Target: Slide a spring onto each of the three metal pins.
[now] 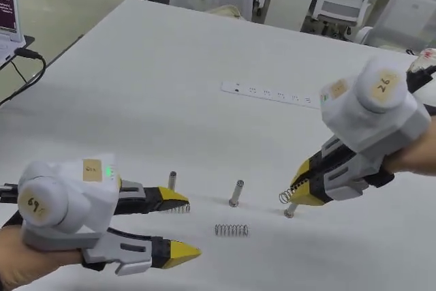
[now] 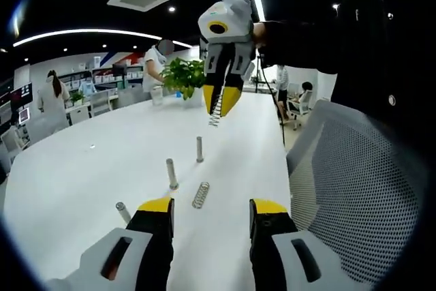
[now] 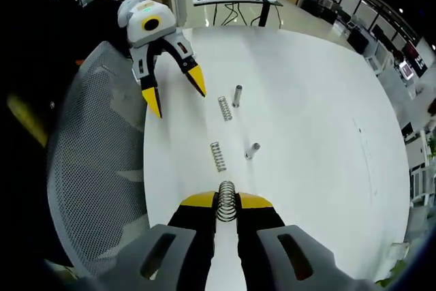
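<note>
Three short metal pins stand in a row on the white table: the left pin (image 1: 172, 180), the middle pin (image 1: 236, 193) and the right pin (image 1: 290, 210). My right gripper (image 1: 297, 195) is shut on a spring (image 1: 285, 197) just above the right pin; in its own view the spring (image 3: 226, 201) sits end-on between the yellow tips. A loose spring (image 1: 231, 230) lies in front of the middle pin. Another spring (image 1: 178, 208) lies by the far fingertip of my left gripper (image 1: 182, 226), which is open and holds nothing. In the left gripper view, a spring (image 2: 200, 194) lies just ahead of the jaws.
A white power strip (image 1: 269, 93) lies further back on the table. A laptop (image 1: 7, 5) and a black cable (image 1: 27, 66) sit at the left edge. A grey mesh chair (image 2: 361, 182) stands at the near side. Office chairs and desks stand beyond the table.
</note>
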`<state>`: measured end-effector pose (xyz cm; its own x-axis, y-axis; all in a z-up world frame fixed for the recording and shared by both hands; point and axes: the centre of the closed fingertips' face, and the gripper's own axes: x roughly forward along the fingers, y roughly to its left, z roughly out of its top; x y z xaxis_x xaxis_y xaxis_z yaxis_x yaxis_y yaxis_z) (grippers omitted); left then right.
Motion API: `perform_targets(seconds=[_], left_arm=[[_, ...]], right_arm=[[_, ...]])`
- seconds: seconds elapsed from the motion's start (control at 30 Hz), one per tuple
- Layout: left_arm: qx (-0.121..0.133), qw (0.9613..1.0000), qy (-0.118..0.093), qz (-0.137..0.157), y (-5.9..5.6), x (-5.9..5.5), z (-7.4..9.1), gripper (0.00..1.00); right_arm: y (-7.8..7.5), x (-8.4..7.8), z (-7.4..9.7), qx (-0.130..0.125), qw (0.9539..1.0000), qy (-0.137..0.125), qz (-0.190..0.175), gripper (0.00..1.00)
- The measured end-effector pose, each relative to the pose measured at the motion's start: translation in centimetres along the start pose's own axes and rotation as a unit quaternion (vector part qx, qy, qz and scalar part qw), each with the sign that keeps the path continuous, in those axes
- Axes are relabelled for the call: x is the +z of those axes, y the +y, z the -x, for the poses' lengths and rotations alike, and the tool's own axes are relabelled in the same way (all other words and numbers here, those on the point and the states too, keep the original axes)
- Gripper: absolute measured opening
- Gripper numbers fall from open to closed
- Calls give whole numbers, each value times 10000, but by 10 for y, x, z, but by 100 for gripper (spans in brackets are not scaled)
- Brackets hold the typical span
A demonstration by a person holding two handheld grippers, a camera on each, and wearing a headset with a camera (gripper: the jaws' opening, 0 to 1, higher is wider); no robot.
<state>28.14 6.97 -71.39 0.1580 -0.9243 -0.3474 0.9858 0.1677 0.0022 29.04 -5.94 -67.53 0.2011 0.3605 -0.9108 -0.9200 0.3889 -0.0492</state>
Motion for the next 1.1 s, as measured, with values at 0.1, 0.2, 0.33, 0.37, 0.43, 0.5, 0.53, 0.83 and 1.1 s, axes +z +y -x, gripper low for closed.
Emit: perform_targets(seconds=[0.1,0.2,0.33,0.37,0.43,0.5,0.53,0.83,1.1], left_arm=[[131,9999,-39,94,4,-3,7,43],[229,9996,-36,182,6,-8,11,47],[470,9986,-85,220,11,-9,18,55],[507,9984,-105,218,12,-8,20,55],[579,9980,-135,226,13,-8,23,57],[665,9974,-116,248,14,-11,25,59],[707,9971,-105,253,15,-12,26,61],[897,9958,-52,193,15,-18,30,68],[1003,9949,-65,120,18,-17,30,75]], right_arm=[[-5,-4,4,-65,10000,21,-49,8],[-7,-6,6,-87,9999,47,-77,8],[-10,-8,6,-97,9999,106,-85,8],[-11,-9,6,-100,9998,116,-88,8],[-13,-8,7,-108,9998,128,-84,8],[-15,-8,7,-98,9998,136,-90,8],[-17,-8,7,-105,9998,149,-84,8],[-27,-15,6,-101,9995,273,-111,8],[-34,-20,4,-73,9988,485,-42,8]])
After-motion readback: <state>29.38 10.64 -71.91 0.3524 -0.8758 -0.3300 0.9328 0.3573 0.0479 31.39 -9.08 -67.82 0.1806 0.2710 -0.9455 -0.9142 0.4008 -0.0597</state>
